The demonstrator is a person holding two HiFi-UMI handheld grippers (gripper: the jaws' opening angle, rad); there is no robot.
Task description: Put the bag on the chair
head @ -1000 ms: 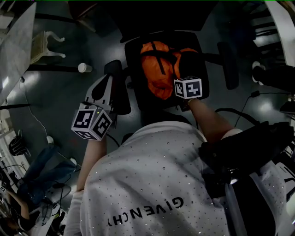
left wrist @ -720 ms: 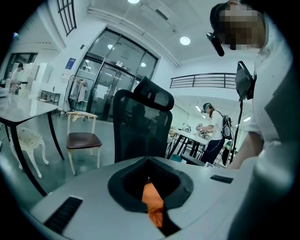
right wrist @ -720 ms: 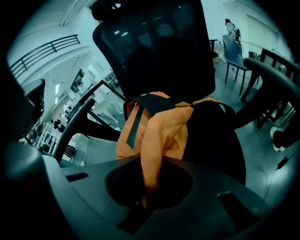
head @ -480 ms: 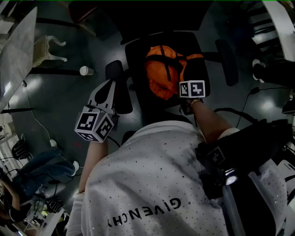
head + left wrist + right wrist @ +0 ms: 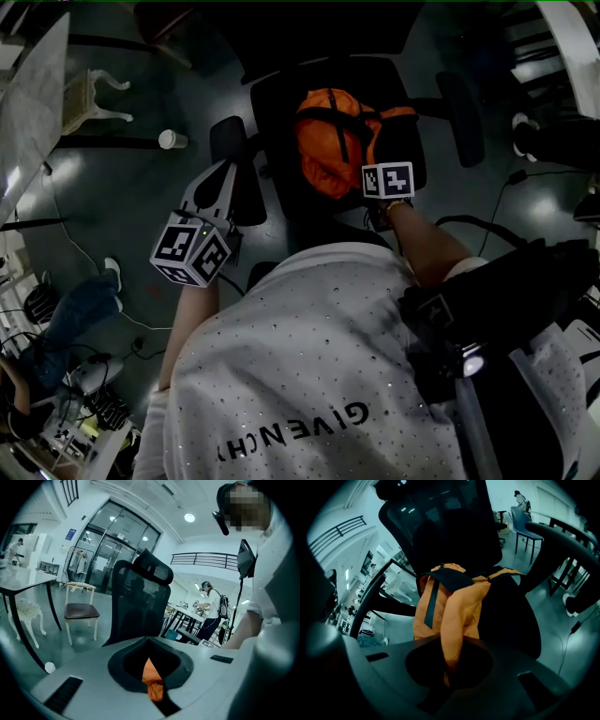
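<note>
The orange bag (image 5: 333,141) with black straps lies on the seat of the black office chair (image 5: 277,108), against its mesh backrest (image 5: 454,527). My right gripper (image 5: 384,152) points steeply down at the bag's right side. In the right gripper view it (image 5: 444,677) is shut on a fold of the orange bag (image 5: 450,602). My left gripper (image 5: 223,173) hovers left of the chair by the left armrest (image 5: 239,178), apart from the bag. In the left gripper view a sliver of orange shows between its jaws (image 5: 153,688); their state is unclear. The chair's back (image 5: 140,602) rises ahead.
A paper cup (image 5: 171,140) stands on the dark floor left of the chair. A white table (image 5: 28,103) and a white chair (image 5: 89,94) are at the far left. The right armrest (image 5: 462,117) juts out; cables (image 5: 487,230) run along the floor. A person (image 5: 211,613) stands at distant tables.
The right gripper and the bag have shifted slightly right and settled on the seat. The left gripper has barely moved.
</note>
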